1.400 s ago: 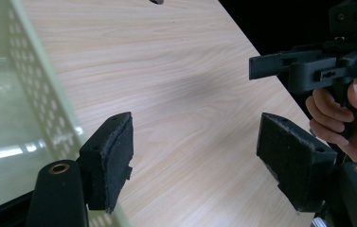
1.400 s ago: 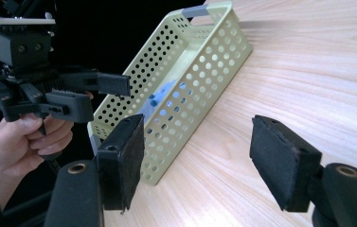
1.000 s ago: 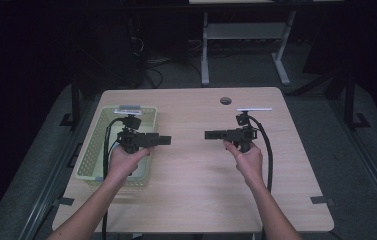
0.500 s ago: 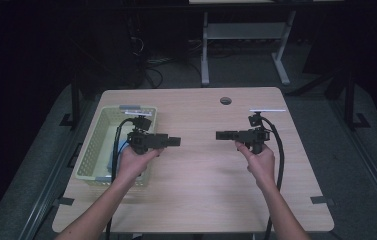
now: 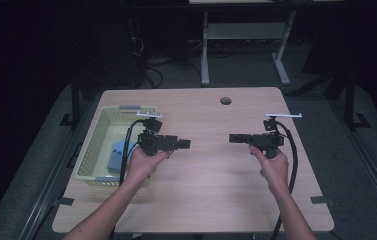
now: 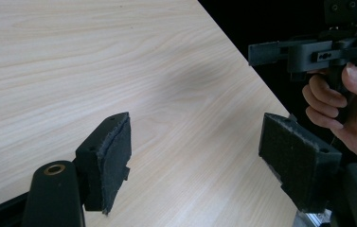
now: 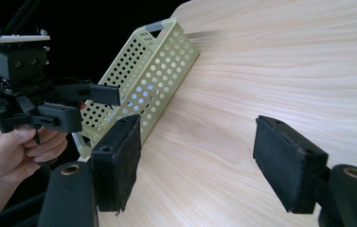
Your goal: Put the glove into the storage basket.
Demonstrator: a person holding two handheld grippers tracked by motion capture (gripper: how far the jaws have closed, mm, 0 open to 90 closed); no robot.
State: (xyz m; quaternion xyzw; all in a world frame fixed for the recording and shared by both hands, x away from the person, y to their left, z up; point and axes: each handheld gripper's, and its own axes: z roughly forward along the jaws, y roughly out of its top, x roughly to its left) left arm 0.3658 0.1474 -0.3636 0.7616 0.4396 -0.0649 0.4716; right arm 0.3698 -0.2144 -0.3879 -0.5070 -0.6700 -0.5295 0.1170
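My left gripper is held level over the wooden table, beside the basket, and points right. In the left gripper view its jaws stand open over bare wood, nothing between the pads. My right gripper faces it from the right half of the table, pointing left, a wide gap between the two. Its jaws are open too, with no object in them. Each gripper view also shows the other gripper farther off in its hand: the right gripper and the left gripper.
A pale green perforated basket stands at the table's left edge with a blue thing inside; its side wall shows in the right gripper view. A round hole sits near the far edge. A metal stand is behind the table.
Both hands have shifted to the right across the table with their grippers still facing each other. The jaws look as wide as before.
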